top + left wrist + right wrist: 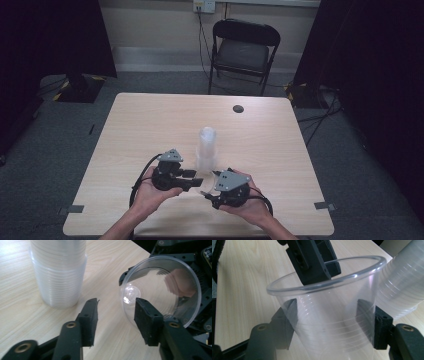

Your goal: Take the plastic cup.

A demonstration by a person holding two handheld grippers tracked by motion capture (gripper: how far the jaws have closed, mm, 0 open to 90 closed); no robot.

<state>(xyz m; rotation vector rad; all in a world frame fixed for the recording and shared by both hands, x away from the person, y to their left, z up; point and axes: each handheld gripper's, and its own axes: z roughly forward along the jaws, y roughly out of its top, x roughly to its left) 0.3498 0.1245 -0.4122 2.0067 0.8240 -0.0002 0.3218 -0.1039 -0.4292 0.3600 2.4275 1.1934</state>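
Observation:
A tall stack of clear plastic cups (206,147) stands mid-table, close beyond both grippers (58,272) (402,287). My right gripper (332,322) is shut on a single clear cup (329,300), one pad pressed against each side of its wall. That cup (162,287) is tilted with its mouth toward my left gripper (116,315). The left gripper stands open: one jaw is at the cup's near rim, the other over bare table, and nothing is pinched between them. In the high view the left gripper (197,177) and right gripper (207,192) meet tip to tip near the table's front edge.
The light wooden table (150,125) has a dark round grommet (238,108) at its far side. A black folding chair (244,50) stands behind it. Dark curtains hang left and right. Tape marks (325,205) sit near the front corners.

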